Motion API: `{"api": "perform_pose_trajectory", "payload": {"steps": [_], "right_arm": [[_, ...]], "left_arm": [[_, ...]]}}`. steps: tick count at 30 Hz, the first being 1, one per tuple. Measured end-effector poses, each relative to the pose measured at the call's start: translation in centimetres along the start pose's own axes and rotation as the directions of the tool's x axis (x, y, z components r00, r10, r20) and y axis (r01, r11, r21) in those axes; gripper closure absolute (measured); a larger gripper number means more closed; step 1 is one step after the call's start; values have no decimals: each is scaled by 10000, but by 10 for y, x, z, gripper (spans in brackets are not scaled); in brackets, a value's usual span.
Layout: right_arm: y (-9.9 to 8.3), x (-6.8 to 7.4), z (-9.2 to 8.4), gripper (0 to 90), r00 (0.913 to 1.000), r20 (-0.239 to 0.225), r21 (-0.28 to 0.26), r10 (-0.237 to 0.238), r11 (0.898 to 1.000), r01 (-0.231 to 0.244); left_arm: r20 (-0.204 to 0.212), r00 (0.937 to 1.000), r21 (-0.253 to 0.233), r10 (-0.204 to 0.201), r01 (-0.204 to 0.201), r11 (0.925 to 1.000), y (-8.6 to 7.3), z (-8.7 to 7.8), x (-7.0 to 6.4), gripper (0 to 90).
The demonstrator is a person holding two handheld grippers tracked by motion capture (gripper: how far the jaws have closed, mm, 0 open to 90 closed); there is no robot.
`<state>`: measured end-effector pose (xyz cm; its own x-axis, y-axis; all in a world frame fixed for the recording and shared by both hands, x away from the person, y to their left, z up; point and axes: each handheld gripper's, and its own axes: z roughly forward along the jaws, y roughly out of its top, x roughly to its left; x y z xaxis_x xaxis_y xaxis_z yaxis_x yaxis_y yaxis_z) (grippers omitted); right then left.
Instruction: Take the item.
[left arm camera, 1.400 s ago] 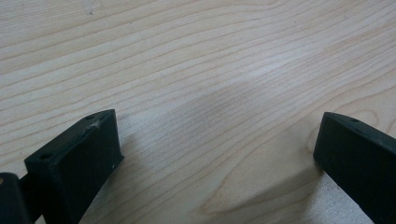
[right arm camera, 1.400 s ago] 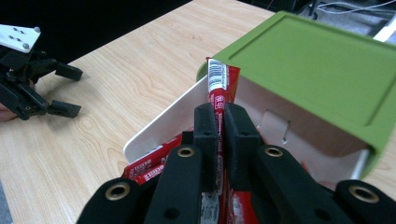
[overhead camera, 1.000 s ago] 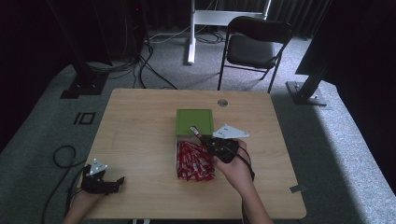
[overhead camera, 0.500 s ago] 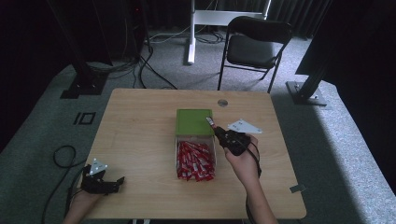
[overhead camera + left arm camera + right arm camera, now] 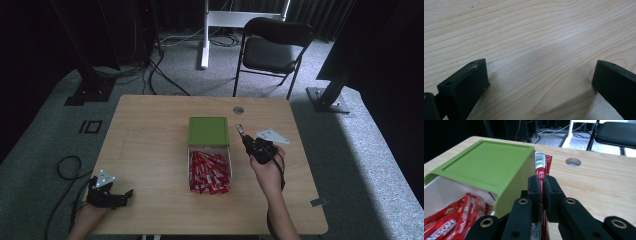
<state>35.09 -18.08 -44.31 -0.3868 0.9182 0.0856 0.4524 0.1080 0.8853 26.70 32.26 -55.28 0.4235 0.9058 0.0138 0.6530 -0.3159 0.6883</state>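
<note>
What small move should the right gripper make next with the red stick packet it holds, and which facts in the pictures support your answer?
Probably carry it a little further right and lower it onto bare table. The right gripper is shut on one red stick packet, already outside the box of packets, beside the green lid. The left gripper rests open at the near left edge.

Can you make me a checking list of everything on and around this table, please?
Surface: light wooden table with a round hole near its far edge.
Job's things: clear box of red sachets, its green lid slid half back; one red sachet pinched upright.
Clutter: nothing seen.
Grippers: right gripper shut on the sachet beside the lid; left gripper open, low over bare wood at the near left corner.
Cables: black cable looping on the floor, left.
Surroundings: grey carpet, black folding chair, dark stands.
</note>
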Motion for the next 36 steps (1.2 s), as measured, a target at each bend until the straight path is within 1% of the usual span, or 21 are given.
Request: {"api": "perform_pose_trajectory", "payload": {"steps": [1, 2, 3, 5, 6, 7, 8, 11, 15, 19, 22, 24, 25, 26, 27, 29, 30, 31, 32, 33, 36], "right_arm": [[-2, -2, 2, 841, 9999, 109, 34, -34, 10000, 33], [-4, -3, 3, 841, 9999, 114, -22, 73, 10000, -73], [-6, -5, 6, 841, 9998, 168, 52, 56, 10000, -57], [-11, -9, 9, 841, 9994, 222, 113, 268, 9996, -270], [-13, -10, 11, 840, 9993, 285, 188, 235, 9995, -240], [-15, -11, 12, 841, 9990, 325, 211, 311, 9993, -318], [-16, -12, 14, 840, 9985, 321, 190, 453, 9988, -459], [-22, -15, 19, 840, 9972, 512, 188, 547, 9983, -557], [-31, -19, 29, 840, 9955, 726, 398, 616, 9971, -646], [-41, -22, 38, 840, 9931, 816, 632, 843, 9940, -896], [-49, -25, 46, 840, 9908, 973, 750, 940, 9920, -1014], [-53, -25, 50, 841, 9895, 1130, 768, 902, 9921, -992], [-54, -26, 52, 841, 9890, 1114, 818, 968, 9910, -1062], [-56, -26, 55, 841, 9876, 1145, 802, 1074, 9899, -1170], [-57, -26, 58, 841, 9864, 1288, 806, 1021, 9903, -1130], [-59, -27, 63, 841, 9844, 1242, 784, 1242, 9878, -1345], [-61, -27, 66, 841, 9830, 1362, 780, 1229, 9879, -1343], [-61, -27, 68, 840, 9822, 1377, 811, 1280, 9868, -1399], [-63, -27, 71, 840, 9800, 1377, 803, 1438, 9845, -1558], [-64, -27, 73, 840, 9793, 1449, 837, 1411, 9845, -1542], [-67, -27, 81, 840, 9749, 1602, 911, 1544, 9812, -1703]], "left_arm": [[-1, 10000, 2, -1, 1, 10000, 0, 0, 0, 14], [-1, 10000, 6, 5, -5, 10000, 0, 0, 0, 14], [2, 10000, 4, 5, -5, 10000, 0, 0, 0, 14], [2, 10000, 3, 3, -3, 10000, 0, 0, 0, 14], [-1, 10000, 4, 6, -6, 10000, 0, 0, 0, 14], [3, 10000, 3, 5, -5, 10000, 0, 0, 0, 14], [1, 10000, 4, 7, -7, 10000, 0, 0, 0, 14], [1, 10000, 1, 3, -3, 10000, 0, 0, 0, 14], [-1, 10000, 4, 6, -6, 10000, 0, 0, 0, 14], [-1, 10000, 4, 4, -4, 10000, 0, 0, 0, 14], [-1, 10000, 4, 6, -6, 10000, 0, 0, 0, 14], [-1, 10000, 2, 3, -3, 10000, 0, 0, 0, 14], [-1, 10000, 3, 4, -4, 10000, 0, 0, 0, 14], [-1, 10000, 2, 4, -4, 10000, 0, 0, 0, 14], [0, 10000, 4, 4, -4, 10000, 0, 0, 0, 14], [-1, 10000, 4, 5, -5, 10000, 0, 0, 0, 14], [-1, 10000, 4, 4, -4, 10000, 0, 0, 0, 14], [0, 10000, 3, 3, -3, 10000, 0, 0, 0, 14], [0, 10000, 4, 4, -4, 10000, 0, 0, 0, 14], [0, 10000, 3, 2, -2, 10000, 0, 0, 0, 14], [2, 10000, 3, 3, -3, 10000, 0, 0, 0, 14]]}}
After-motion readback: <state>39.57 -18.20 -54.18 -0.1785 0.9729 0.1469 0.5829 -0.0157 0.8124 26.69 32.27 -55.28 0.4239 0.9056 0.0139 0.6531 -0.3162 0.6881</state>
